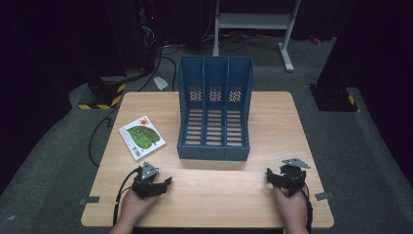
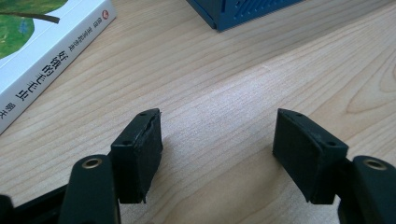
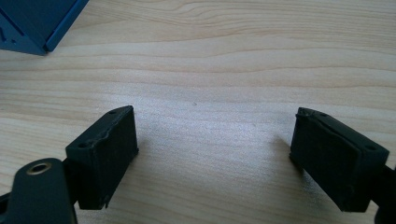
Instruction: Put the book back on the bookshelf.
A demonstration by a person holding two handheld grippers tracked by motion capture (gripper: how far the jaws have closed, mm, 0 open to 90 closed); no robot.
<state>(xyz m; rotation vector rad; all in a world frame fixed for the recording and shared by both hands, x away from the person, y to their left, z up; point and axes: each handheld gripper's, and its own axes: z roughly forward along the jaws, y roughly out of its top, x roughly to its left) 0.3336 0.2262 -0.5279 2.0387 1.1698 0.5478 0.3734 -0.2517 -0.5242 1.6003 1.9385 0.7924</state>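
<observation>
Resting both grippers on the table [image 1: 209, 190], I keep the left gripper [image 1: 151, 181] and right gripper [image 1: 287, 176] wide apart, holding nothing. The book [image 1: 141, 136] lies flat just left of the blue file rack [image 1: 215, 109], ready for picking.

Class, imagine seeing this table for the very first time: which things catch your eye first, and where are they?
The tall blue plastic three-slot file rack dominates, standing at the middle of the light wooden table. Left of it lies a white book with a green leaf cover, flat and apart from the rack. At the near edge, the left gripper and right gripper sit with open, empty jaws.
</observation>
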